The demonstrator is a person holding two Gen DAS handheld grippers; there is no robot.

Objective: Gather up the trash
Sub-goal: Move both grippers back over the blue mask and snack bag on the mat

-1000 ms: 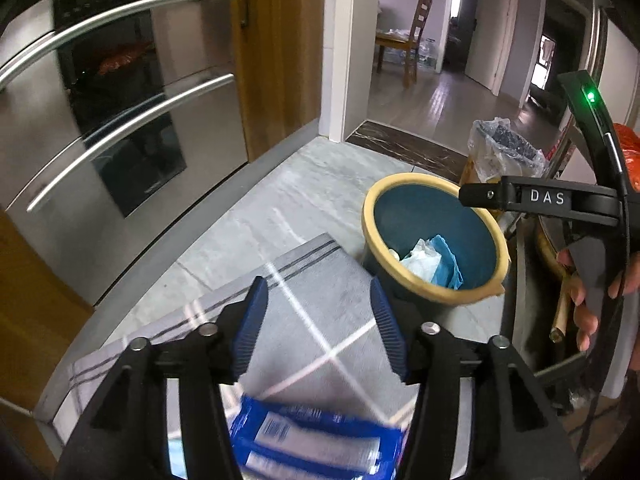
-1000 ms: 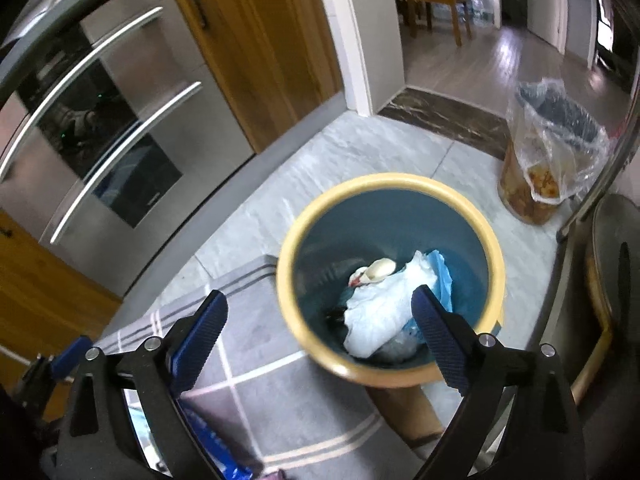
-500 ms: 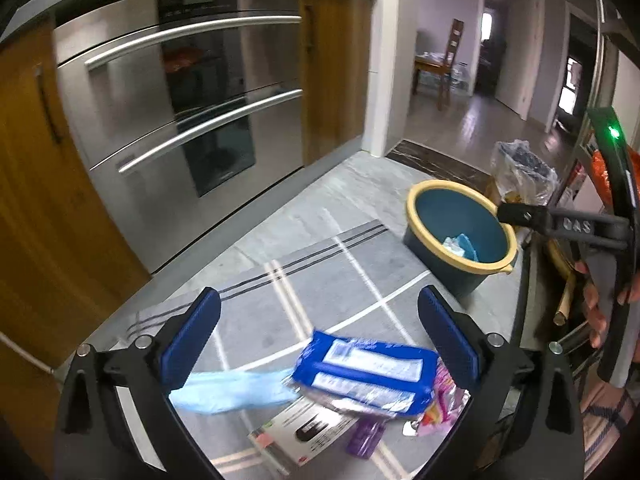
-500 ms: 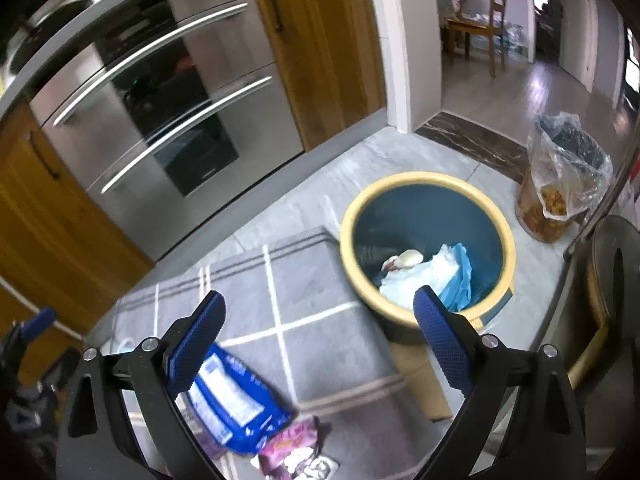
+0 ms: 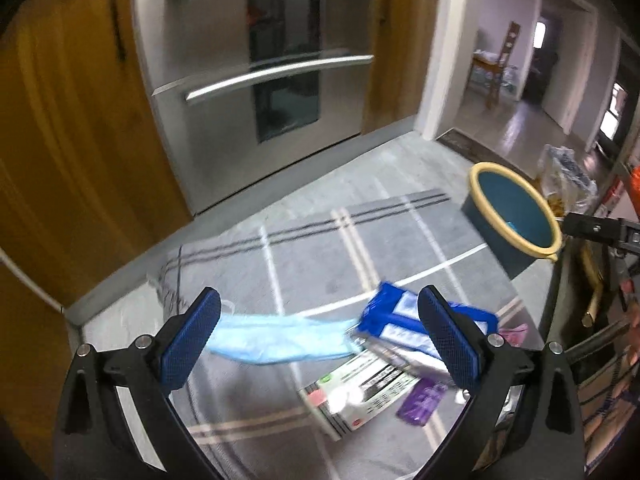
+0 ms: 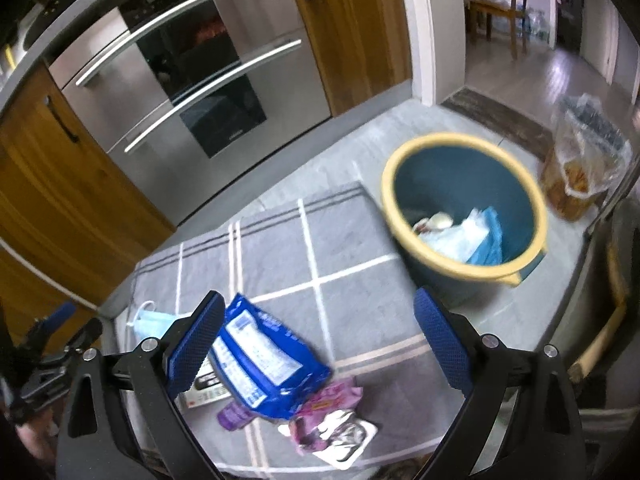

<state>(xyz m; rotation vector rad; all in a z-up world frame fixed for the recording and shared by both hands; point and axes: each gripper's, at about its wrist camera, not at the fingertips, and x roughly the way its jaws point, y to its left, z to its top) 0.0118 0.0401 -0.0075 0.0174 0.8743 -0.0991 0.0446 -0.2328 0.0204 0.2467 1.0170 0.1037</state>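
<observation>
Oven (image 6: 192,92), chair (image 6: 508,4), bagged jar (image 6: 580,176) beside bin (image 6: 464,204)

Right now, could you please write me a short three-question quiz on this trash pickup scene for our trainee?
1. True or false: the left hand-held gripper is clamped on the blue packet.
2. Multiple choice: the light blue face mask lies A) in the bin, B) on the grey rug, C) in the clear bag.
3. Fill in: the teal bin has a ____ rim.

Key:
1. False; both the left and the right hand-held gripper are open and empty.
2. B; it lies on the grey rug, beside the packet.
3. Yellow.
</observation>
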